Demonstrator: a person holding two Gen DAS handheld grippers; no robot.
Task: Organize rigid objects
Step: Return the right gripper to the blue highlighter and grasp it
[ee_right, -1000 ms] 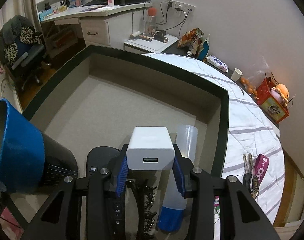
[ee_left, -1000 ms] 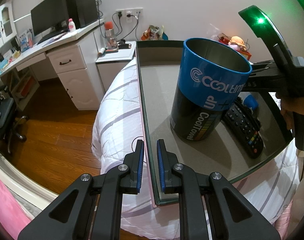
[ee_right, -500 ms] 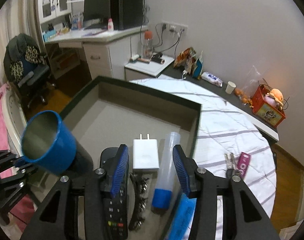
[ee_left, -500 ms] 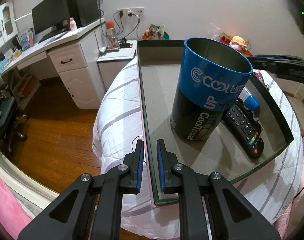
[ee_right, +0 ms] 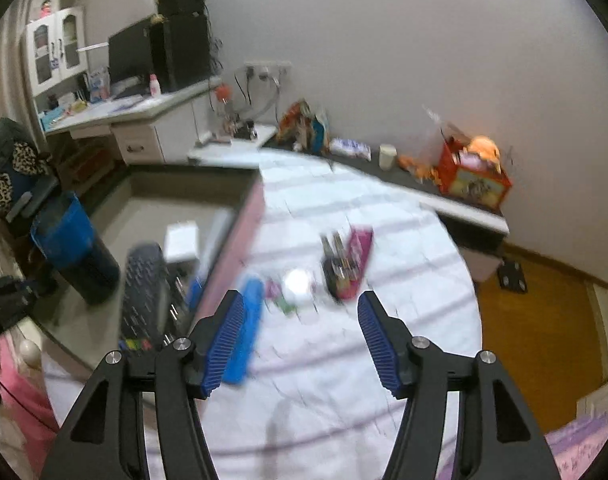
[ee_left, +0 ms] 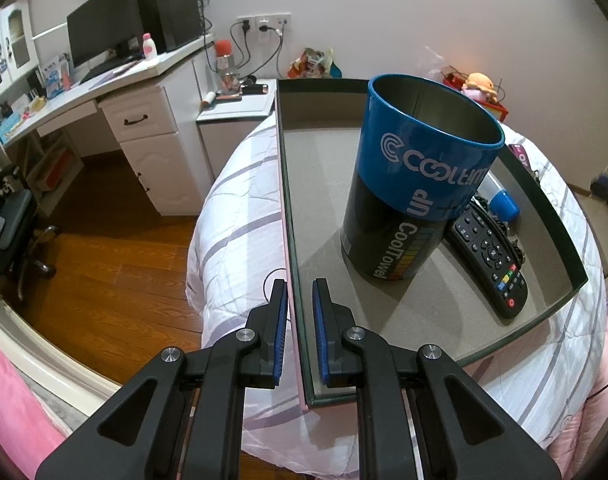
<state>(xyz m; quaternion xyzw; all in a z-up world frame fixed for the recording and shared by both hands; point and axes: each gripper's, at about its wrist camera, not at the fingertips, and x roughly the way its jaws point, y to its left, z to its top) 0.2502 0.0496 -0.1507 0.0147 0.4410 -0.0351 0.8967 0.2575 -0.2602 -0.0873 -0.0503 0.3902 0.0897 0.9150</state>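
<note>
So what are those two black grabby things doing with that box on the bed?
The left gripper is clamped on the side wall of the box, holding it steady. Inside are a blue-and-black can, a remote and a white charger. The right gripper holds nothing; its jaws are opening above the bedspread, where keys and a few small blurry things lie outside the box.
</note>
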